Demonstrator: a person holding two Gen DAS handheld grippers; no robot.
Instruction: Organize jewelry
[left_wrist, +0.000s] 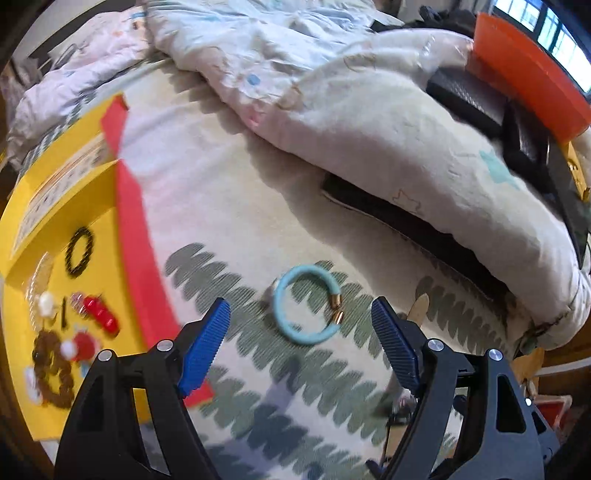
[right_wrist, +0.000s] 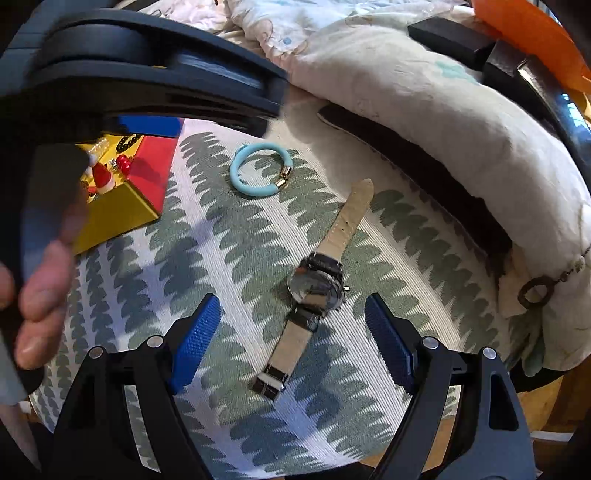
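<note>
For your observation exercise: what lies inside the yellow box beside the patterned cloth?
Inside the yellow box lie a black beaded ring, red beads, a brown bracelet and blurred white pieces. The left gripper covers its near corner.

We see the light-blue open cord bracelet with gold end caps lying on the leaf-patterned woven cloth just ahead of our left jaws, the yellow cardboard box of trinkets left of them. The beige-strapped wristwatch lies between our right jaws.

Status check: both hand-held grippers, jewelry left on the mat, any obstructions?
Left hand-held gripper open, empty, over blue bracelet. Right hand-held gripper open, empty, over watch. Both pieces loose on mat, outside yellow box. Nothing blocking.
</note>
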